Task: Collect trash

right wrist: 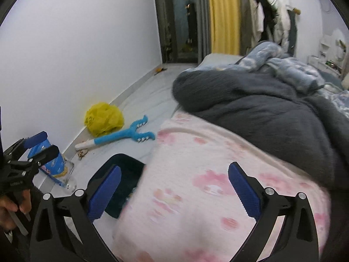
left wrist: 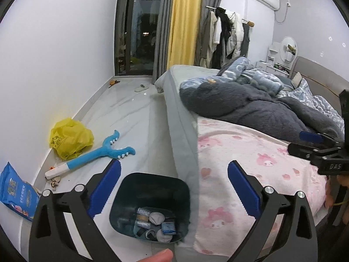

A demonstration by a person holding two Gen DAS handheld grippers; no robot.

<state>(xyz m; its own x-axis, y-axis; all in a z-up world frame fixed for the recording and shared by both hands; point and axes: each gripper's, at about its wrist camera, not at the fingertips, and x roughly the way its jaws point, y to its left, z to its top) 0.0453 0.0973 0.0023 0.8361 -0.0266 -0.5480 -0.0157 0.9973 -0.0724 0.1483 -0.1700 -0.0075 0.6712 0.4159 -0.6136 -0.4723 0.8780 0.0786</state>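
Observation:
A dark teal bin stands on the floor against the bed and holds several small bits of trash. My left gripper hovers over it, open, with nothing between its blue pads. In the right wrist view the bin is half hidden by a pink blanket. My right gripper hangs open and empty above that blanket. A crumpled yellow plastic bag and a blue packet lie on the floor by the wall. Each gripper shows in the other's view: the right gripper, the left gripper.
A blue plush toy with a white handle lies on the floor between the bag and the bin. The bed carries a dark grey blanket and blue bedding. Small scraps sit near the toy's handle. A slipper lies near the window.

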